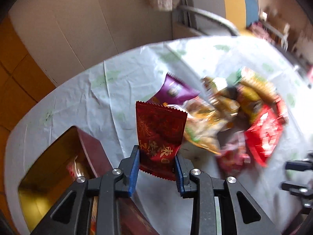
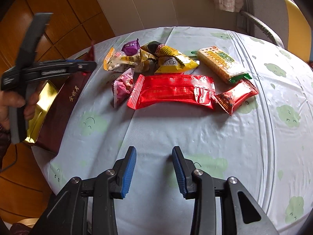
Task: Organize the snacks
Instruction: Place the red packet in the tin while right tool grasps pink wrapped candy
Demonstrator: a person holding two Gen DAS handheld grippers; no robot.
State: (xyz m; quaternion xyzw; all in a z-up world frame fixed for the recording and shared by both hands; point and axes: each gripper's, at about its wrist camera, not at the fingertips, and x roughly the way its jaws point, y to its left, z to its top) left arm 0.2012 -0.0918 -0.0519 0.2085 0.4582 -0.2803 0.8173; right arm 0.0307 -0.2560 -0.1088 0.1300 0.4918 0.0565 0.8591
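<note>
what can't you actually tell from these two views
- Left wrist view: the snack pile is motion-blurred, so no label reads.
- Left wrist view: the box interior is half hidden by the left gripper shut on the dark red packet.
- Right wrist view: that packet is nearly hidden behind the left gripper.

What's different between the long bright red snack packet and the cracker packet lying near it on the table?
The long red packet is opaque, shiny foil; the cracker packet is clear on top, showing pale dotted crackers, with yellow-green print and green ends. The red packet lies nearly crosswise in the right wrist view; the cracker packet lies diagonally behind it. The red one looks longer and flatter. Both rest on the tablecloth, sealed with zigzag edges.
</note>
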